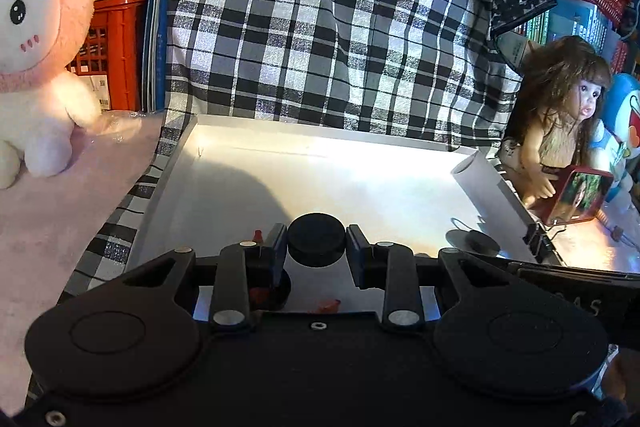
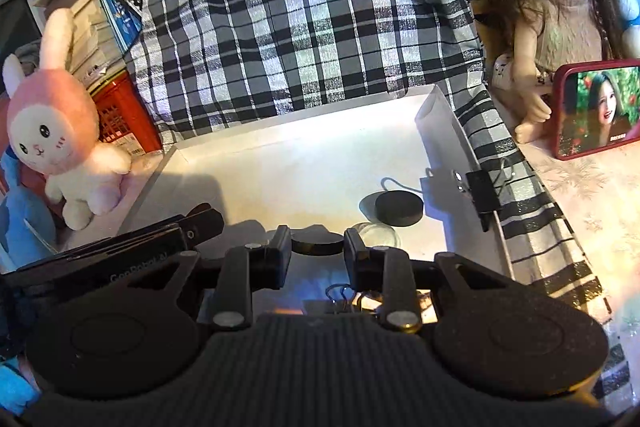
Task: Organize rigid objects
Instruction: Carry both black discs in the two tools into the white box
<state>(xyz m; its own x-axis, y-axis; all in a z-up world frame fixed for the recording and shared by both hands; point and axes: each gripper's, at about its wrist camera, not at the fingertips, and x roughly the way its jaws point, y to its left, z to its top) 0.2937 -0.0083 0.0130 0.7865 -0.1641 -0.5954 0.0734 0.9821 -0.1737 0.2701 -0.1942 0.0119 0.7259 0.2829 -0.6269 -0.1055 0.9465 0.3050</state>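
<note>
Each gripper, the left gripper (image 1: 316,245) and the right gripper (image 2: 317,247), carried a flat round black puck (image 1: 316,242) (image 2: 317,242) clamped between narrow jaws over the shallow white cardboard tray (image 2: 256,183), so setting them down beside the black disc (image 2: 399,207) already there seemed next.

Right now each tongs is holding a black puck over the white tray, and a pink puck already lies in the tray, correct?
Not quite. The puck lying in the white tray is black, not pink, as the right wrist view shows. Left tongs and right tongs each hold a black puck.
</note>
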